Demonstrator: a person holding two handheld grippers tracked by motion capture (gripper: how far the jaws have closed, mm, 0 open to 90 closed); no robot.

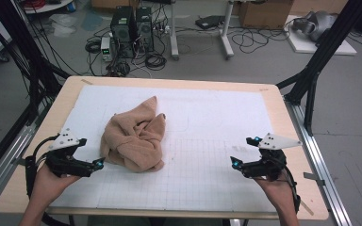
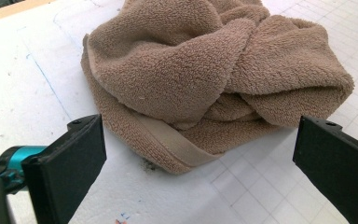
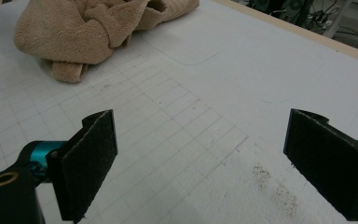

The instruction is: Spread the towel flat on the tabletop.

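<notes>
I see the towel lying crumpled on the bench, left of centre, just ahead of my left gripper, while my right gripper is well apart from it. Both have their fingers wide open and hold nothing, so the left one is nearer for the grasp.

Crumpled tan towel, mat's left

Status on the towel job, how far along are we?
Nothing looks done yet: the brown towel lies in a crumpled heap on the white mat. In hand: the left hand-held gripper is open and points at the towel's near hem, close but not touching. The right hand-held gripper is open over bare mat, well away from the towel. Left: grasping and everything after.
</notes>
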